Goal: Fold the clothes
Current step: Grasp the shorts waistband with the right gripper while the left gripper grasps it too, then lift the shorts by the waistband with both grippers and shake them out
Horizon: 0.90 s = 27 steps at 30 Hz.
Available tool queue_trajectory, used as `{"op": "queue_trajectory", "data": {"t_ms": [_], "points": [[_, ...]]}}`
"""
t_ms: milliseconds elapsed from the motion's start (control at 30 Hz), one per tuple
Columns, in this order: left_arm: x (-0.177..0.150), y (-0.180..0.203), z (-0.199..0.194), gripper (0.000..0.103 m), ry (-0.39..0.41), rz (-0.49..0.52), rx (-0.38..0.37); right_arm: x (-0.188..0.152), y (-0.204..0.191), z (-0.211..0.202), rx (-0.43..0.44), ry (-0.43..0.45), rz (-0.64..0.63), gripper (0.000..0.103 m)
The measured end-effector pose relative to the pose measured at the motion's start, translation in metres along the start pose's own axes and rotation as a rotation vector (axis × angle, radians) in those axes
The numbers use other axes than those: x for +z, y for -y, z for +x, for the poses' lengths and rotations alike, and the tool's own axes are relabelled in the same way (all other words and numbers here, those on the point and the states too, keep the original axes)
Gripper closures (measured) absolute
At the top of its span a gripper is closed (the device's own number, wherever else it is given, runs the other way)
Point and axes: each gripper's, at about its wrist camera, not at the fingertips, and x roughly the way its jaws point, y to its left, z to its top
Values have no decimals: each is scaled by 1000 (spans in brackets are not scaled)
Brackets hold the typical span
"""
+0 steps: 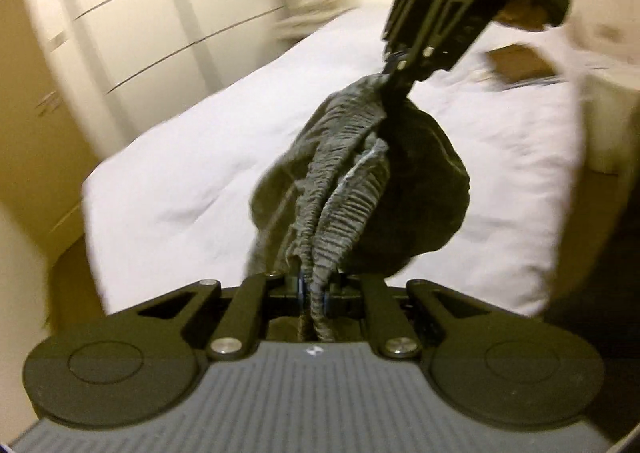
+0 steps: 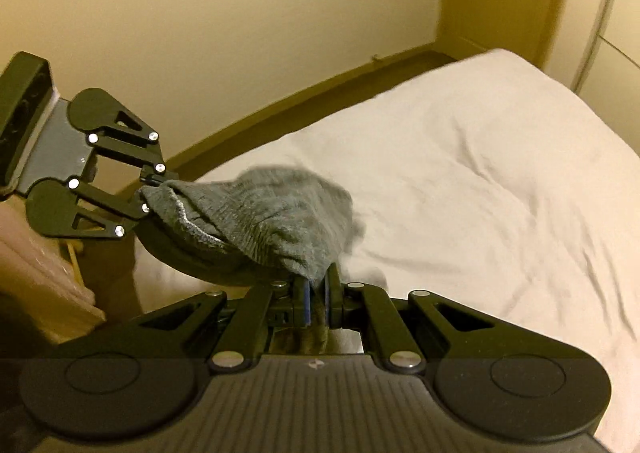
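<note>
Both my tongs pinch the grey garment [image 1: 352, 189]: left gripper [image 1: 314, 293] on one waistband end, right gripper [image 1: 400, 69] on the other, waistband slack between, above bed [image 2: 480, 157].

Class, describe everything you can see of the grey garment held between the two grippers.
The grey garment is a small knitted piece with a ribbed, gathered band and a paler inner edge. It hangs bunched in the air above the white bed, not touching it. The left hand-held gripper is shut on one end and the right hand-held gripper on the other. Blur hides what kind of garment it is.
</note>
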Motion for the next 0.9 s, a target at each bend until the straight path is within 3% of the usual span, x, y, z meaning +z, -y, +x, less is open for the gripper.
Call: {"op": "queue_trajectory", "data": {"t_ms": [133,233,367,400,433,533,600,633,733,900], "points": [[37,-23,8,97,36,-3,-106,2,22,-33,-56,25,74,97],[49,-44,54,95,2,-40,-99,-10,67,-13,-83,16,160,97],[52,-63,149,82,-112,-138,-47,-38,152,47,-124,-37,284,97],[50,-68,181,79,-166,-172,-23,-47,174,66,-139,-53,308,92],[48,-76,207,78,-216,-187,0,-56,196,84,-159,-71,329,81],[34,-92,265,77,-326,-236,28,-76,248,122,-261,-123,355,79],[26,-103,279,71,-367,-253,62,-86,263,122,-273,-108,364,76],[24,-108,286,68,-378,-272,76,-93,267,121,-271,-103,368,65],[4,-97,287,61,-418,-396,81,-123,259,121,-218,-147,412,49],[-37,-87,294,60,-507,-547,56,-172,255,158,-118,-213,517,48]]}}
